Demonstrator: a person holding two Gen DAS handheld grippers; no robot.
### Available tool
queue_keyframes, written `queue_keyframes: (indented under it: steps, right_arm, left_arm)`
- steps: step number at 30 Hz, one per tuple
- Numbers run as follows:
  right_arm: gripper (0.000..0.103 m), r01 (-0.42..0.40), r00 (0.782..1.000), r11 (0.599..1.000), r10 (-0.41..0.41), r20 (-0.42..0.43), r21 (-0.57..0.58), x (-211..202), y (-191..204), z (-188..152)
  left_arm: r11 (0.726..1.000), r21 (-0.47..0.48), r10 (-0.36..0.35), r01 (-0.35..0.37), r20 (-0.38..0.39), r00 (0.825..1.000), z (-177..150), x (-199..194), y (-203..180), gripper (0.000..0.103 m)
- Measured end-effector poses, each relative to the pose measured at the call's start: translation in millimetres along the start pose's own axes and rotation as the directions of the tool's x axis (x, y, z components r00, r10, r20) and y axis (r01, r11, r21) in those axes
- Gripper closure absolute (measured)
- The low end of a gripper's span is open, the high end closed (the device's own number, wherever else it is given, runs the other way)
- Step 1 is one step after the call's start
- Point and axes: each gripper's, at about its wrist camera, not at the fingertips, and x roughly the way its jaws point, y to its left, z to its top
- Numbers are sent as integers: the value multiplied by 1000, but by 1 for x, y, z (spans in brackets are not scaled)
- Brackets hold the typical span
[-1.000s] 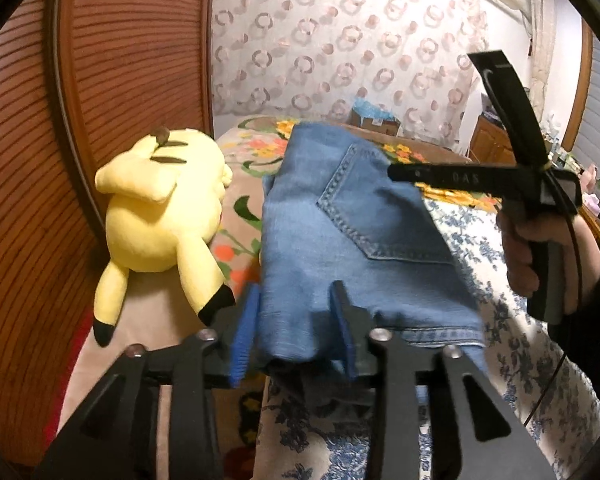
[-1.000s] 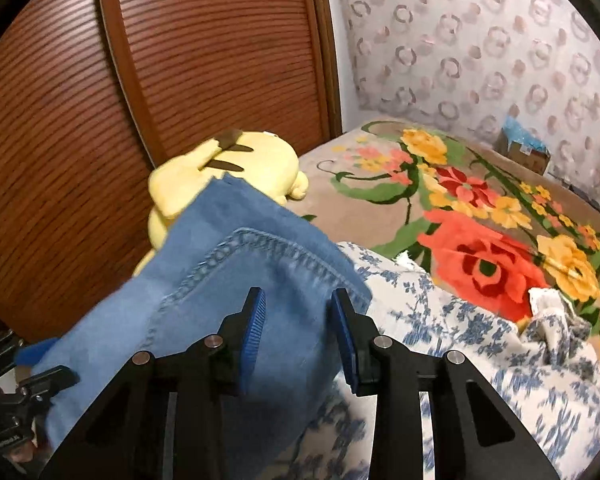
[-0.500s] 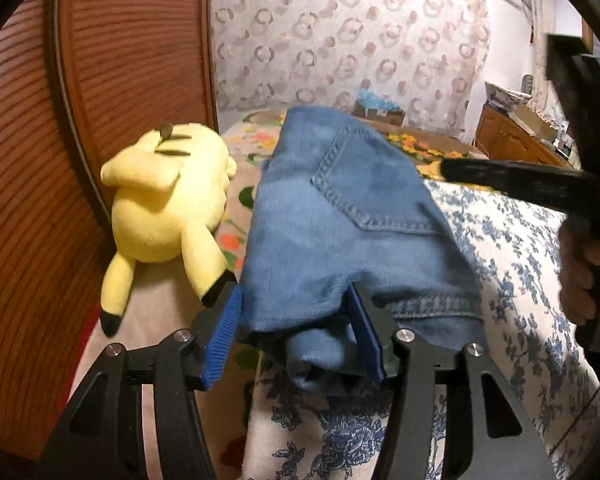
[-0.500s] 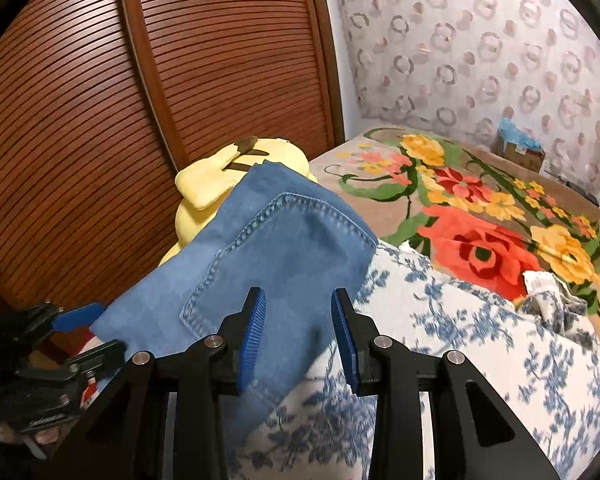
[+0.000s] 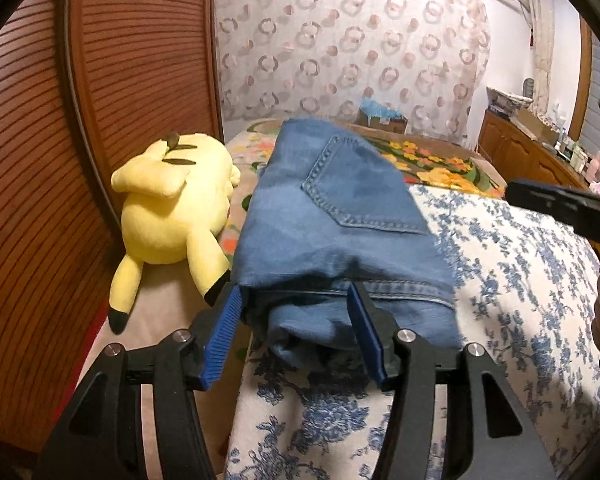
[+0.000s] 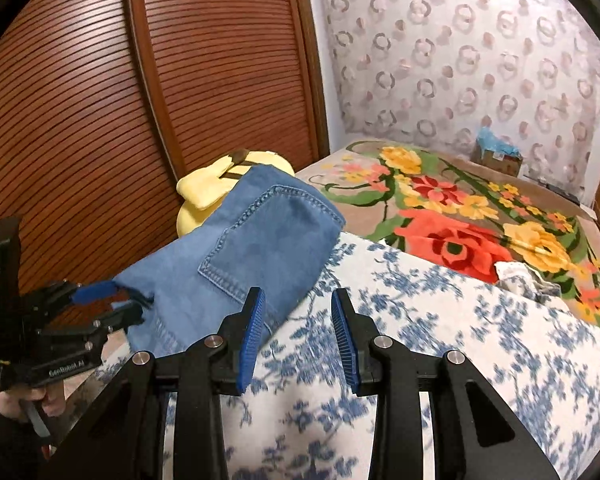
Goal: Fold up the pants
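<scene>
Bed [image 5: 532,280] — floral coverlets, a slatted wooden wall along its 9 o'clock side. Folded pants [image 5: 332,216] lie at the bed's near edge, long axis running toward 12 o'clock in the left wrist view, back pocket up; a yellow plush toy [image 5: 172,216] rests just beside them at 9 o'clock. Left claw [image 5: 296,332] — the nearer one — straddles the near end of the bundle, jaws wide, whether pressing the denim cannot be told. Right claw [image 6: 298,332] stands open and empty over the coverlet, the pants at its 10 o'clock.

"GenRobot AI" on left gripper [image 6: 112,300]
</scene>
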Motion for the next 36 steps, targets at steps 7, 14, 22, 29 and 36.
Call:
queue_keyframes:
  steps: [7,14,22,29,36]
  right_arm:
    - [67,27,999,999,-27,37,21,-56,-3,-24]
    - [67,77,995,995,-80,65,57,-117,-14,-56]
    - [64,138,983,985,-148,104,100,-187,-22,-91]
    - [56,194,969,973,-210,128,129,-246,-20,-122]
    - [40,237,951,958,-263,164,159,-297,-10,-143]
  left_arm:
    - [999,31,-27,26,45,999,4,-27,-24,42]
    - [994,69,-89,83,98,991,4,-56,-60,25]
    - [980,144,-155,138,119,981,0,-80,-107,11]
    - [965,174,-222,198,128,967,-4,-101,-146,0]
    - [961,199,-226,194,154,962,-2,-124,-178,0]
